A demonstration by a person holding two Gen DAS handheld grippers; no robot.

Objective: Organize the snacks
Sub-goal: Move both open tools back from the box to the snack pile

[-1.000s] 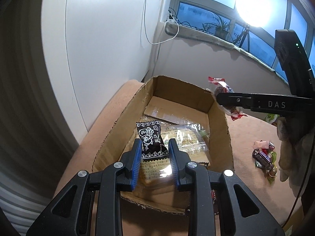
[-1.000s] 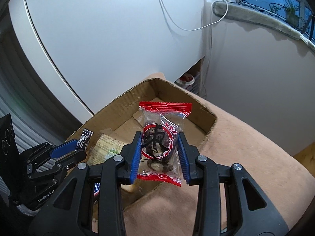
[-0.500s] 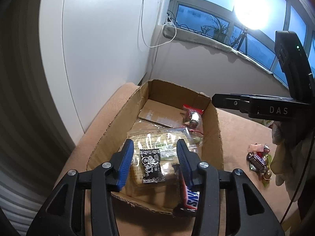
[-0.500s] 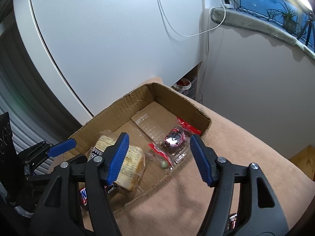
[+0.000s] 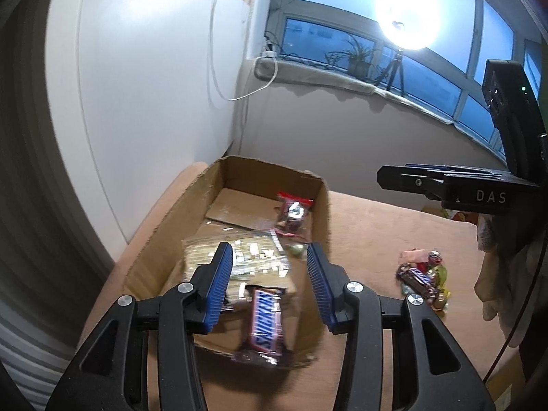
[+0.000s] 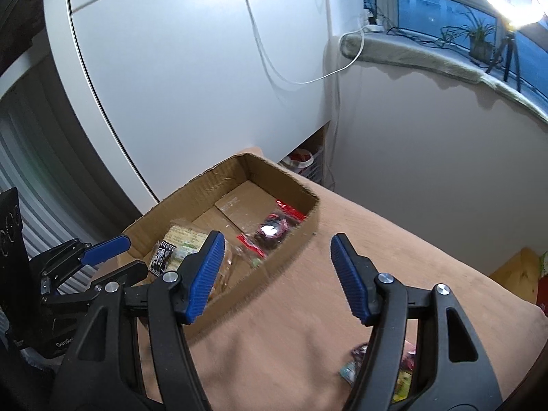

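Observation:
An open cardboard box (image 5: 236, 171) sits on a tan padded surface. Inside lie a clear biscuit pack (image 5: 239, 260), a Snickers bar (image 5: 265, 325) and a red-and-clear candy pack (image 5: 293, 212). My left gripper (image 5: 267, 253) hovers open above the box's near end with nothing between its blue pads. My right gripper (image 6: 276, 239) is open and empty over the box's right wall. The right wrist view shows the box (image 6: 205, 188), the red pack (image 6: 274, 229), a small black packet (image 6: 163, 255) on the biscuit pack, and the left gripper (image 6: 126, 255).
A small pile of wrapped snacks (image 5: 423, 281) lies on the tan surface right of the box, blurred in the right wrist view (image 6: 356, 363). A gloved hand (image 5: 493, 274) holds the right gripper (image 5: 411, 178). White cabinet, hanging cable and windowsill stand behind.
Both grippers opened. The left let go of the black packet and the right let go of the red pack, and both now lie in the box. Both grippers pulled back and rose.

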